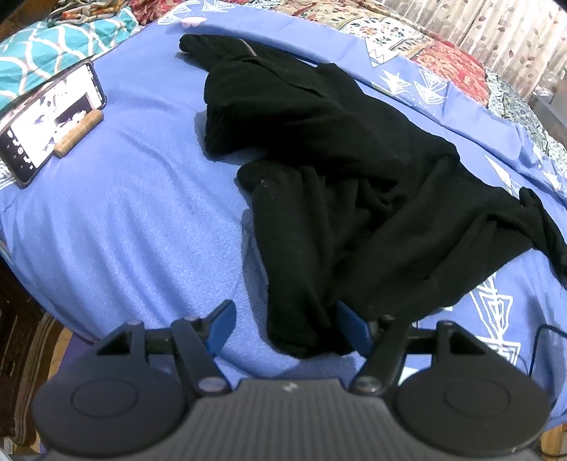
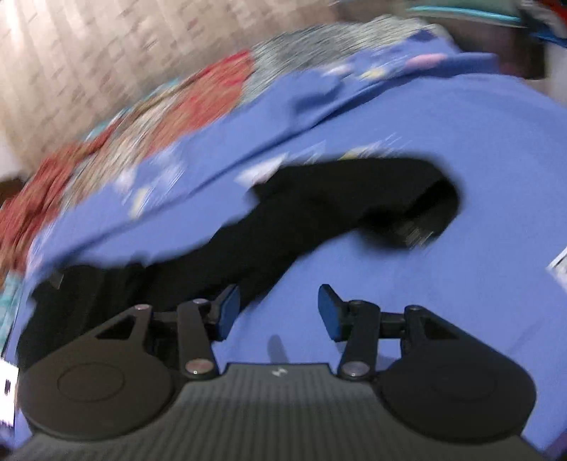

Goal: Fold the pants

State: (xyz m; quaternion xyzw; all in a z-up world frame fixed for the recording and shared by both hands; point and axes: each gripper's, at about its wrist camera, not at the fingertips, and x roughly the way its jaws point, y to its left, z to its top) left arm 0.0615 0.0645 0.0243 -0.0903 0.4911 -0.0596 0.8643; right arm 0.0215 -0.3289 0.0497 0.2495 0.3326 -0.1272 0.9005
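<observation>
Black pants (image 1: pixel 336 170) lie crumpled on a blue bedsheet (image 1: pixel 134 220), stretching from the far middle toward me. My left gripper (image 1: pixel 285 324) is open, its blue fingers on either side of the near end of one pant leg, not closed on it. In the blurred right wrist view the pants (image 2: pixel 319 209) run from lower left to upper right. My right gripper (image 2: pixel 278 312) is open and empty over bare sheet, with the cloth next to its left finger (image 2: pixel 228 312).
A phone (image 1: pixel 49 124) leans on a small wooden stand (image 1: pixel 78 133) at the left of the bed. A patterned quilt (image 1: pixel 443 53) and a curtain (image 1: pixel 514 32) lie beyond the sheet. A teal blanket (image 1: pixel 60 39) is at the far left. A thin cable (image 1: pixel 538 340) hangs at the right edge.
</observation>
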